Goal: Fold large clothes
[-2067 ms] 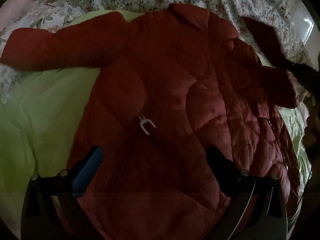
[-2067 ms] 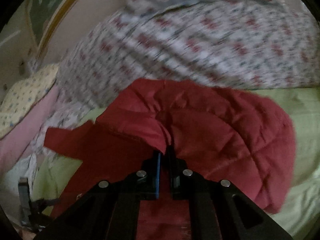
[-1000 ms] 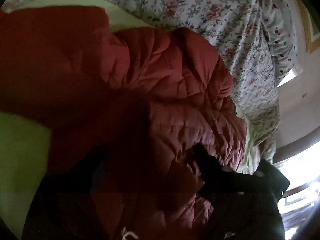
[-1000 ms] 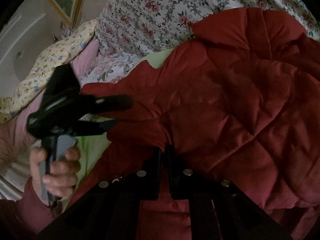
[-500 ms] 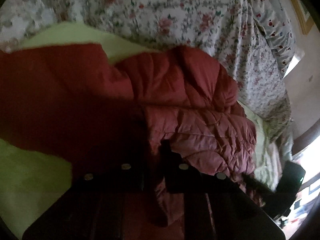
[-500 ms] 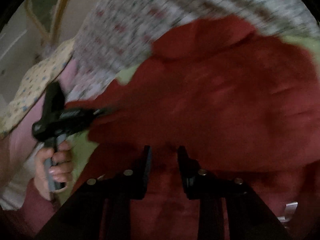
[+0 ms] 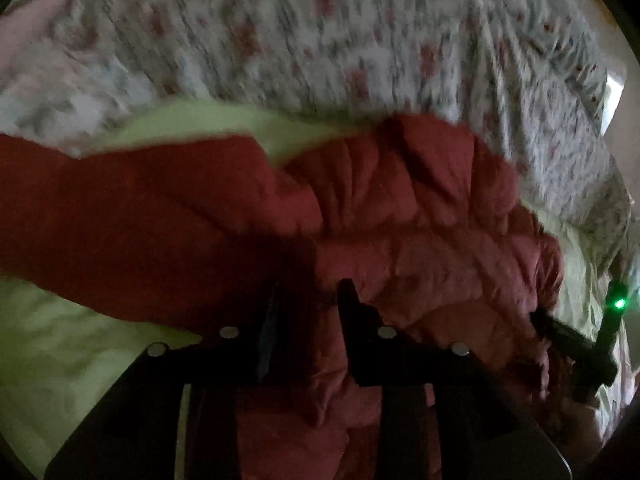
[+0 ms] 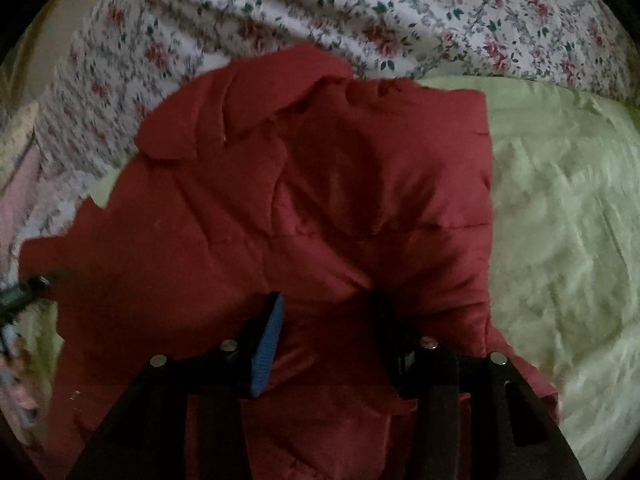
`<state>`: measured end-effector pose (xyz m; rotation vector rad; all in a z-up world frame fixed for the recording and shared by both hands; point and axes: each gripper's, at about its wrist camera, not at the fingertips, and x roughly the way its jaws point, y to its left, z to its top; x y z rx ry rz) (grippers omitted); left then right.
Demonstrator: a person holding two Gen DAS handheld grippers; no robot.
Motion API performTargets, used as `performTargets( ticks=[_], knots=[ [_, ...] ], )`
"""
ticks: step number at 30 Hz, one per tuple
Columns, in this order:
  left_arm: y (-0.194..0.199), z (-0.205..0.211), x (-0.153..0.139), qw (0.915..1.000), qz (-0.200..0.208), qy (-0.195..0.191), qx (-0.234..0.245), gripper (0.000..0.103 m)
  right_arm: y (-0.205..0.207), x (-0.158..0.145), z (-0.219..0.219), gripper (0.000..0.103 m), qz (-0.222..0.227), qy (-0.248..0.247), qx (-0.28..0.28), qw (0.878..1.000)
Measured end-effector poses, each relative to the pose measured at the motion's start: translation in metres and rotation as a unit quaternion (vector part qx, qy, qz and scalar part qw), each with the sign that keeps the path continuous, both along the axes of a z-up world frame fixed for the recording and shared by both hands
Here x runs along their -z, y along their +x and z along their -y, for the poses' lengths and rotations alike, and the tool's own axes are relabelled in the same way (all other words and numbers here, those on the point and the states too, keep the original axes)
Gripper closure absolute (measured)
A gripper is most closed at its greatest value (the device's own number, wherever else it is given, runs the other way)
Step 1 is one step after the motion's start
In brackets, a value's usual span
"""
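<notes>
A large red quilted jacket [image 8: 320, 208] lies on a light green bedspread [image 8: 560, 208], its right side folded over the body. It also shows in the left wrist view [image 7: 400, 216], with one sleeve [image 7: 120, 220] stretched out to the left. My right gripper [image 8: 326, 300] is open just above the folded jacket, holding nothing. My left gripper [image 7: 308, 292] has its jaws partly apart over the jacket where the sleeve meets the body; the dark, blurred view does not show whether fabric sits between them. The right gripper shows at the right edge of the left wrist view [image 7: 580, 344].
A floral sheet [image 8: 400, 12] covers the bed behind the jacket. Bare green bedspread [image 7: 60, 352] lies to the left below the sleeve. The left gripper's tip pokes in at the left edge of the right wrist view [image 8: 24, 292].
My right gripper let go of the jacket's folded side and opened wide. My left gripper closed from wide open to a narrow gap and moved toward the sleeve's base.
</notes>
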<state>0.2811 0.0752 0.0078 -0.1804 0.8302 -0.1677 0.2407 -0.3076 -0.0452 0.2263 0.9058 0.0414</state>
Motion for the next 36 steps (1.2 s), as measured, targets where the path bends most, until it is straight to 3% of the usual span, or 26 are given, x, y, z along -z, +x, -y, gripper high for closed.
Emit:
performTargets(
  ticks=[2,5,10,13,18,21,27,34,36],
  knots=[
    [-0.009,-0.004,-0.017,0.9991,0.027,-0.029,0.015,0.076,0.001,0.004,-0.003,0.051,-0.001,-0.010,-0.004,1.000],
    [-0.008,0.015,-0.016,0.9976,0.018,-0.042,0.053,0.076,0.000,0.009,-0.005,0.049,-0.004,-0.021,-0.007,1.000],
    [-0.001,0.057,0.023,0.9945,-0.025,-0.002,0.101,0.076,0.002,0.014,-0.010,0.049,-0.003,-0.034,-0.005,0.999],
    [0.000,0.070,0.051,0.9932,-0.039,0.046,0.100,0.076,0.001,0.015,-0.011,0.049,-0.002,-0.032,-0.005,0.999],
    [-0.001,0.065,0.058,0.9926,-0.048,0.043,0.102,0.076,-0.008,0.000,-0.021,0.047,0.016,-0.049,-0.004,0.999],
    [-0.001,0.065,0.064,0.9923,-0.051,0.047,0.102,0.076,-0.018,-0.017,-0.042,0.048,0.047,-0.044,-0.041,0.997],
    [-0.002,0.056,0.066,0.9931,-0.057,0.015,0.101,0.076,0.000,0.012,-0.057,0.049,-0.011,-0.064,-0.060,0.996],
    [-0.007,0.045,0.062,0.9920,-0.062,-0.040,0.102,0.068,0.004,0.020,-0.058,0.049,-0.014,-0.070,-0.056,0.996],
    [-0.012,0.042,0.057,0.9917,-0.062,-0.052,0.099,0.062,0.001,0.016,-0.055,0.049,-0.011,-0.058,-0.053,0.997]
  ],
)
